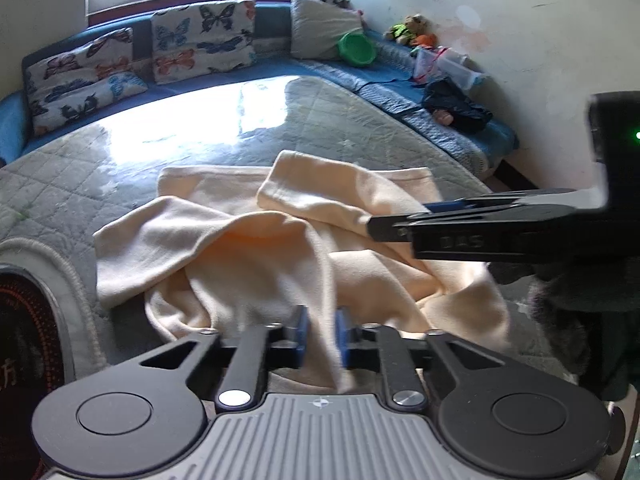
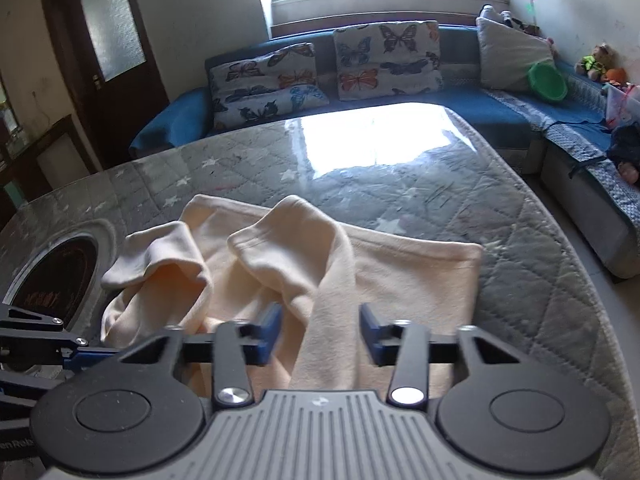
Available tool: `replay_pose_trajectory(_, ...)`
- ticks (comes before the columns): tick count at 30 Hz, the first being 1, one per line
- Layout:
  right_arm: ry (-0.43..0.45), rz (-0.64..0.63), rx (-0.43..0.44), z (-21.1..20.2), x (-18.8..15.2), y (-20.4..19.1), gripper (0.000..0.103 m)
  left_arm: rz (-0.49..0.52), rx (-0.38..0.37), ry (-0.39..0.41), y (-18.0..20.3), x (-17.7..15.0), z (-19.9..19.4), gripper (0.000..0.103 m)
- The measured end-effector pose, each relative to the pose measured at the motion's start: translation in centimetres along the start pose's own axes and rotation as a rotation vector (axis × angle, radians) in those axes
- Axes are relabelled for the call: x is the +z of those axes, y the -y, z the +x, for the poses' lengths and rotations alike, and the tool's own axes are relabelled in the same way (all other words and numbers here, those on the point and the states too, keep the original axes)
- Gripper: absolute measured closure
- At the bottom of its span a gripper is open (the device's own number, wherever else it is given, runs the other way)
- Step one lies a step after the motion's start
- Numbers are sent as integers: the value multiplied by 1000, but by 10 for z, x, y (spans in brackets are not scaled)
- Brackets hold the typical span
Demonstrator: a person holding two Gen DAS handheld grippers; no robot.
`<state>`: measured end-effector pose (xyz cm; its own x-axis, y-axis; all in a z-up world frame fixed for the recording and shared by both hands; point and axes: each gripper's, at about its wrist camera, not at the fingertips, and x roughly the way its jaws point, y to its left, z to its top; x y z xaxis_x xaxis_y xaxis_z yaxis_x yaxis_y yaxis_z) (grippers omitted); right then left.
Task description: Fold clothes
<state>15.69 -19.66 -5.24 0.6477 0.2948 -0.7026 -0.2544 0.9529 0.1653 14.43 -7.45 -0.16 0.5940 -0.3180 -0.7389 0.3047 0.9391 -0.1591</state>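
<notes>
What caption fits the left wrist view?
Left gripper shut on a cream garment on the quilted table, right gripper alongside.

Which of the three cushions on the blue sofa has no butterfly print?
The plain grey cushion, the one nearest the green bowl. The other two cushions are both covered in butterflies.

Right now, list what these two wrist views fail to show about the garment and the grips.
- Cream garment: its near edge is hidden under each gripper's body in both views.
- Left gripper: cloth fills the narrow gap; the pinch point is covered by the fold.
- Right gripper: a sleeve runs between the jaws; pad contact is blurred, undecidable.
- Garment type: bunched, unclear.
</notes>
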Motion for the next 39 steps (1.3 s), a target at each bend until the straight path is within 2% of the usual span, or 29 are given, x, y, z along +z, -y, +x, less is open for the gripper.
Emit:
replay_pose_trajectory(3, 12, -10, -52, -8, -4, 0, 88, -9, 11, 27, -4, -3, -9, 99)
replay_pose_trajectory(5, 27, -12, -82, -17, -10, 3, 92, -29, 23, 37, -11, -7, -14, 100)
replay_pose_trajectory(10, 28, 14, -154, -31, -31, 16, 92, -96, 51, 62, -32, -24, -31, 100)
replay_pose_trajectory(13, 17, 39, -157, -30, -46, 15, 92, -148, 60, 80, -44, -35, -42, 100)
replay_pose_trajectory(17, 32, 41, -130, -28, -52, -4, 92, -196, 84, 119, -58, -51, -63, 100)
replay_pose_trajectory(19, 37, -9, -133, -24, -52, -22, 92, -228, 104, 141, -68, -59, -78, 100)
replay_pose_trajectory(25, 31, -90, -55, 1, -39, -81, 92, -311, 212, 195, -113, -85, -124, 100)
replay_pose_trajectory(30, 21, -183, 36, 23, -33, -143, 92, -377, 316, 205, -145, -118, -161, 100)
replay_pose_trajectory(37, -32, -364, 155, 26, -36, -212, 92, -454, 375, 211, -159, -179, -213, 101)
replay_pose_trajectory(39, -45, -369, 200, 21, -33, -219, 87, -474, 370, 210, -158, -195, -226, 101)
